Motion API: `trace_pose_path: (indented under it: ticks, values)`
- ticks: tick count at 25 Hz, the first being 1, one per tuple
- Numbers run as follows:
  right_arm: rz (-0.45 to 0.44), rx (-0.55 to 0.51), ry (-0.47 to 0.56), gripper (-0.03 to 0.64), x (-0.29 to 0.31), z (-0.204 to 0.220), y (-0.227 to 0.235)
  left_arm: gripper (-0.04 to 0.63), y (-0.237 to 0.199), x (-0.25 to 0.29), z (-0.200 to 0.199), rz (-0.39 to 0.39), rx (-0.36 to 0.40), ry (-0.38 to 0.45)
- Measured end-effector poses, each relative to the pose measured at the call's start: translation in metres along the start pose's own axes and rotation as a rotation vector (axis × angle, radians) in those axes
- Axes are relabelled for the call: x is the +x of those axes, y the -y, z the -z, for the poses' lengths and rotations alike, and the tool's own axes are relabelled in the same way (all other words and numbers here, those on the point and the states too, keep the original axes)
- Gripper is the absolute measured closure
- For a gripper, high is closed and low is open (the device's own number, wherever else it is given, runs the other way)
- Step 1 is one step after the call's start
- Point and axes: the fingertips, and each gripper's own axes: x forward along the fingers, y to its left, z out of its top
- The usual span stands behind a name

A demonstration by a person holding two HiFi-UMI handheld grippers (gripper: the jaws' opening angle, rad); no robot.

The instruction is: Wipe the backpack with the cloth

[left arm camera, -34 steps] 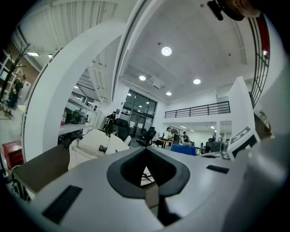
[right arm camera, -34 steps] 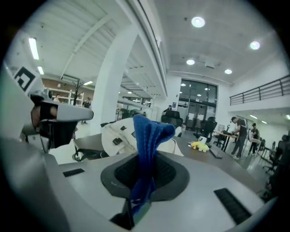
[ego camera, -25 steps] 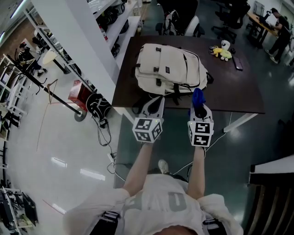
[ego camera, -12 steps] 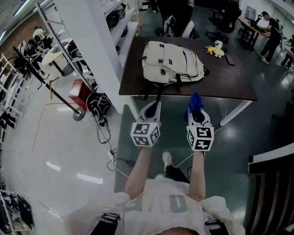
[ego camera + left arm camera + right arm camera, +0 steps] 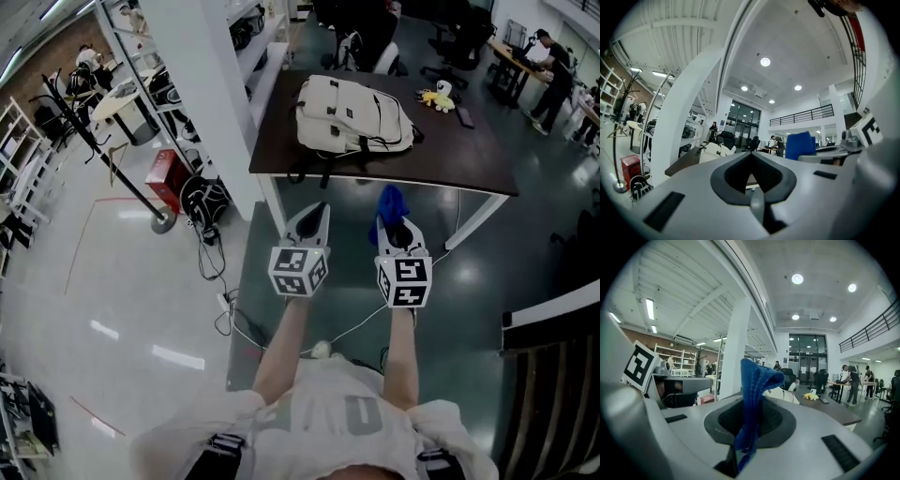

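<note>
- Backpack: cream, lying flat on the 11 o'clock part of the dark tabletop, with straps trailing over the near edge. It lies at 12 o'clock from both grippers and well apart from them.
- Right gripper: its jaws are clamped on the blue cloth, which stands up from them in a folded tuft.
- Left gripper: its jaws are pressed together with nothing between them.
- Both hang over the floor, short of the tabletop's near edge.
- Handling, as a judgement: the cloth looks soft, light and limp, so a firm pinch low on the fold suits it. The backpack looks soft-sided and probably light, apt to slide or wrinkle under a wipe. The left gripper could steady it by a strap or the top handle.
- Writing: the small dark tabs on the backpack are too small to read. The cubes bear square markers only.
</note>
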Motion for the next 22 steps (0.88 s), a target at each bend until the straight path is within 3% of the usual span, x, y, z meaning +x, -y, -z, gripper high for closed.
trace_pose_path:
  ticks: [9, 22]
  values:
    - [-0.029, 0.014, 0.039, 0.575, -0.031, -0.007, 0.008, 0.592, 0.05, -0.017, -0.009, 0.026, 0.092, 0.006]
    - [-0.072, -0.02, 0.075, 0.575, -0.031, -0.023, -0.01, 0.592, 0.042, -0.03, -0.025, -0.007, 0.116, 0.035]
